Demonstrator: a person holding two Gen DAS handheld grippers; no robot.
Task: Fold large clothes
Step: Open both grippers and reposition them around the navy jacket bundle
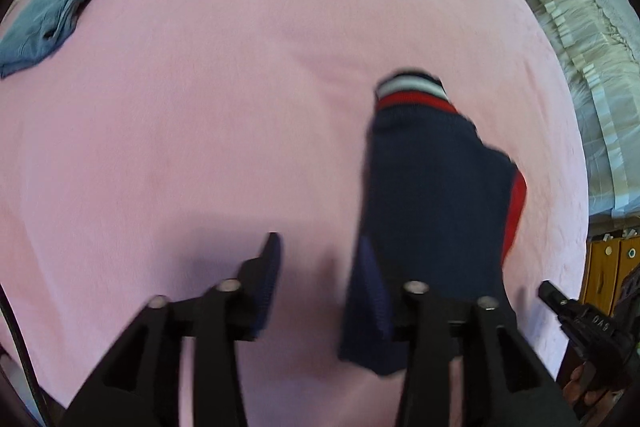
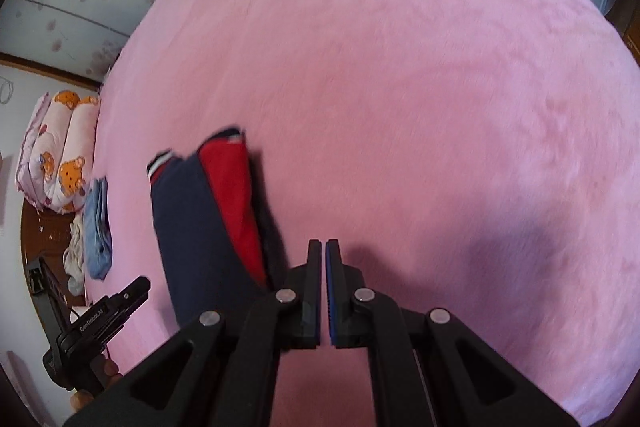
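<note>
While grippers hover, folded navy-red garment (image 1: 432, 187) on pink blanket (image 1: 220, 107), no containers.

The pink blanket (image 2: 420, 87) was a matt, short-piled fleece with a faintly brushed nap. On it, the navy garment (image 1: 432, 187) was matt knit cloth with ribbed striped cuffs. Beside the blanket's edge, the blue folded cloth (image 1: 52, 15) looked woven, softly creased. The left gripper (image 1: 316, 287) was matt black plastic with bright metal pins.
</note>
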